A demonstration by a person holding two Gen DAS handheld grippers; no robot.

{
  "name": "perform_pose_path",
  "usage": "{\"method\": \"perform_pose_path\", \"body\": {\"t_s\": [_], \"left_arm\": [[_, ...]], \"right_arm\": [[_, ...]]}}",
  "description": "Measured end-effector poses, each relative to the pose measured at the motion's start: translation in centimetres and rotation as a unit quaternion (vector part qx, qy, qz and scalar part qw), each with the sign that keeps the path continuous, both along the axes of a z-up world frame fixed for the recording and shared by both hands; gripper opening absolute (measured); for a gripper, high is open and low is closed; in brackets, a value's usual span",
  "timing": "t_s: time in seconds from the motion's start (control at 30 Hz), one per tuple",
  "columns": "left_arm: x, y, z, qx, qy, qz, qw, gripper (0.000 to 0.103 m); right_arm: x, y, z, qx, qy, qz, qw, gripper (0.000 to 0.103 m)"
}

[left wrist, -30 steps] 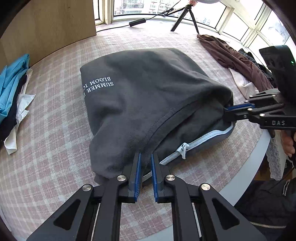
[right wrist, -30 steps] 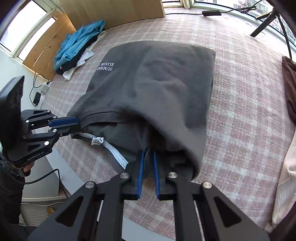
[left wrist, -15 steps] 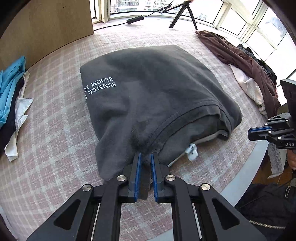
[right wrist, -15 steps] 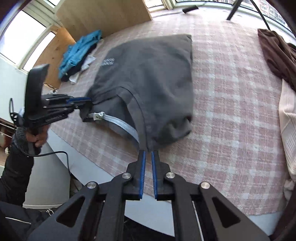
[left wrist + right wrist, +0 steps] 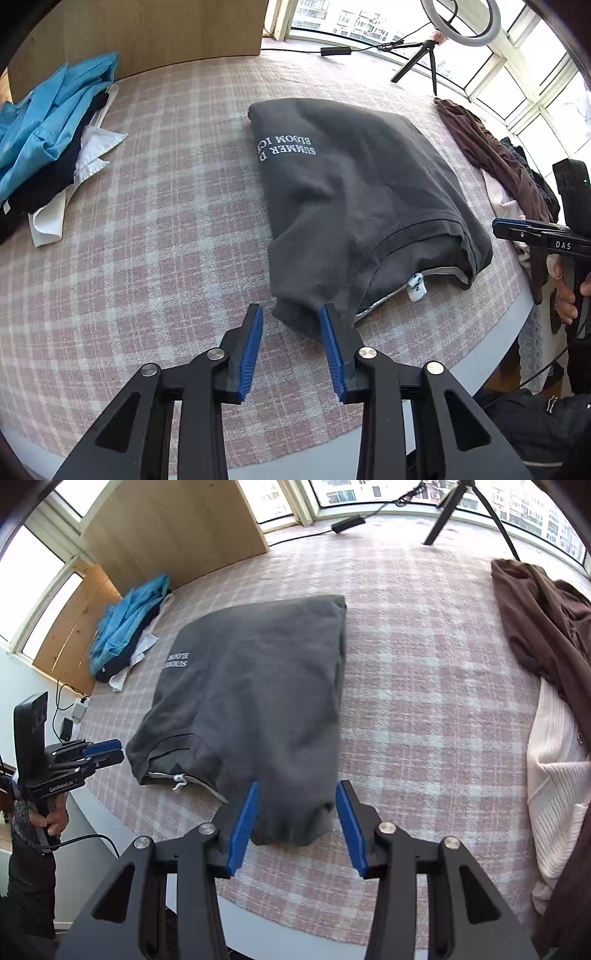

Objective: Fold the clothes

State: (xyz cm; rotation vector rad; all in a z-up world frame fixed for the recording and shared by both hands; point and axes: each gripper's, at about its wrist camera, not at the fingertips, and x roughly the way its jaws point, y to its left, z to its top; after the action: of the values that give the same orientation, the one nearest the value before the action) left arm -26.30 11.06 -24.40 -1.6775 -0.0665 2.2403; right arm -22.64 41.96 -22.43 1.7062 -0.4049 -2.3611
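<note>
A dark grey garment (image 5: 354,192) with white lettering lies folded on the pink plaid table, its zipper pull (image 5: 416,288) showing at the near edge. It also shows in the right wrist view (image 5: 255,698). My left gripper (image 5: 291,350) is open and empty, its jaws either side of the garment's near left corner. My right gripper (image 5: 297,825) is open and empty, just in front of the garment's near right corner. Each gripper shows in the other's view: the right (image 5: 517,226) at the table's right edge, the left (image 5: 103,751) at its left edge.
A heap of blue, black and white clothes (image 5: 48,155) lies at the far left. Brown and cream clothes (image 5: 546,672) are piled along the right side. A tripod with a ring light (image 5: 424,59) stands at the back. The table's rounded front edge (image 5: 424,391) is close.
Both grippers have opened and let go of the grey garment, which now lies flat. Both have drawn back toward the table's front edge.
</note>
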Motion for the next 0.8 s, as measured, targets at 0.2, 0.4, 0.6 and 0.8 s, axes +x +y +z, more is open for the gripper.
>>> {"method": "perform_pose_path", "body": {"t_s": [0.2, 0.4, 0.6, 0.8], "left_arm": [[-0.5, -0.6, -2.9, 0.074, -0.054, 0.025, 0.9954, 0.032], [1.3, 1.4, 0.9, 0.053, 0.023, 0.025, 0.998, 0.008], [3.2, 2.6, -0.8, 0.049, 0.014, 0.009, 0.9987, 0.008], [3.3, 1.8, -0.3, 0.101, 0.033, 0.032, 0.9938, 0.006]], "right_arm": [[-0.5, 2.3, -3.9, -0.038, -0.063, -0.019, 0.997, 0.043], [-0.6, 1.1, -1.2, 0.007, -0.033, -0.004, 0.999, 0.043], [-7.5, -7.1, 4.5, -0.021, 0.011, 0.084, 0.996, 0.043], [-15.6, -20.2, 1.0, 0.01, -0.035, 0.201, 0.979, 0.043]]}}
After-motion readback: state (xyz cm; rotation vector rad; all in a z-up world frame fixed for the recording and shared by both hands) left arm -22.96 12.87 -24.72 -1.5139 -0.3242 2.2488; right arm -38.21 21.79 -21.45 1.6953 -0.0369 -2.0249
